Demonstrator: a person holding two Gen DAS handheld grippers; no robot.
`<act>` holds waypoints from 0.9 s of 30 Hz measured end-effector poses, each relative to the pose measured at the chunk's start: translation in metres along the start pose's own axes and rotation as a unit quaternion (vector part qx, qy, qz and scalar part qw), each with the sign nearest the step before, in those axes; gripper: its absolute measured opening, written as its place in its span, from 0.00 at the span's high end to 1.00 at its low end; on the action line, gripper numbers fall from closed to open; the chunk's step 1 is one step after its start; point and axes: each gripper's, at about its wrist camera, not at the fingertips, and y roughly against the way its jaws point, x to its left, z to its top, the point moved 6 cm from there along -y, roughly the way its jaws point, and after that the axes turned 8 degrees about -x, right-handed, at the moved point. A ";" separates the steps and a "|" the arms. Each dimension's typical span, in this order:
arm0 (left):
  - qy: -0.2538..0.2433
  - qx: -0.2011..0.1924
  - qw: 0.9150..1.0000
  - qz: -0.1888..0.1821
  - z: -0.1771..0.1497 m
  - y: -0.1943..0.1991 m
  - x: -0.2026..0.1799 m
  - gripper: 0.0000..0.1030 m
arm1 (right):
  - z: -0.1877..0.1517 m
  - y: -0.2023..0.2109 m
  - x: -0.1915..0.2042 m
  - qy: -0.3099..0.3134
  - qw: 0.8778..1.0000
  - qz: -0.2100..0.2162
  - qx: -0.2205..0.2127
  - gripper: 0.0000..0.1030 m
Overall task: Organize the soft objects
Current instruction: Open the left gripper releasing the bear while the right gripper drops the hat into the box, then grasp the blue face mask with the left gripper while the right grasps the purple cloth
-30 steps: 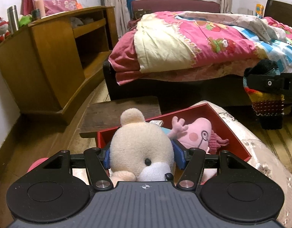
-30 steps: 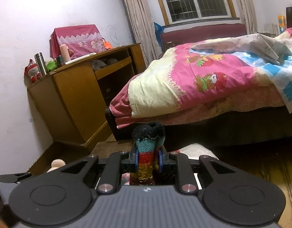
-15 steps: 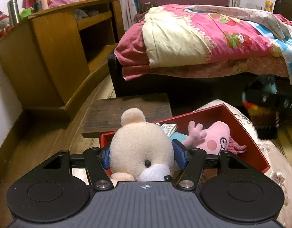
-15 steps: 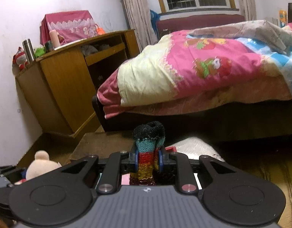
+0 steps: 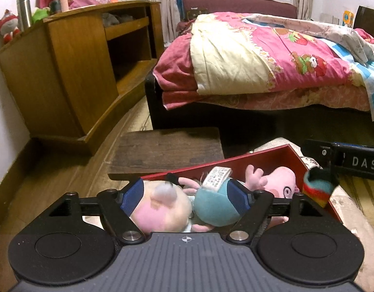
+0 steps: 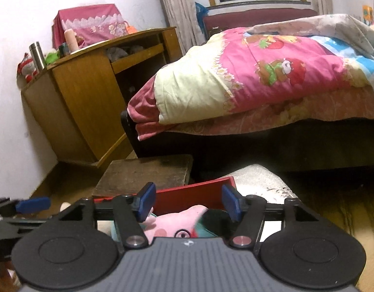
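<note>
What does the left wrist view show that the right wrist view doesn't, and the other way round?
Only the left wrist view: the cream plush toy lying in the box between the left tongs, whose jaws are opening; a white label; the striped knitted sock at the box's right wall.

Only the right wrist view: the right tongs, jaws opening with nothing between them, above the box.

Both: the red box, the pink pig plush, the dark wooden stool, the bed quilt.

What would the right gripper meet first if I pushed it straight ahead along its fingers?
Probably the pink pig plush lying in the red box, just under the opening right gripper; nothing is between its pads. Depth is unclear.
</note>
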 end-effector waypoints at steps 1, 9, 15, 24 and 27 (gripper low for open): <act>0.001 0.002 1.000 -0.004 -0.001 0.002 0.000 0.27 | 0.000 0.001 -0.001 -0.003 1.000 -0.001 0.001 0.68; -0.005 0.010 0.999 -0.053 -0.015 0.036 -0.014 0.23 | -0.015 0.022 0.000 -0.017 0.999 0.007 0.028 0.65; -0.019 0.031 0.995 -0.091 -0.048 0.066 -0.030 0.23 | -0.023 0.052 -0.001 -0.016 0.999 0.006 0.035 0.63; -0.038 0.113 0.985 -0.127 -0.115 0.076 -0.057 0.23 | -0.053 0.101 -0.013 -0.044 0.997 0.004 0.059 0.59; -0.036 0.156 0.978 -0.136 -0.136 0.063 -0.067 0.23 | -0.062 0.106 -0.011 -0.041 0.997 0.006 0.070 0.58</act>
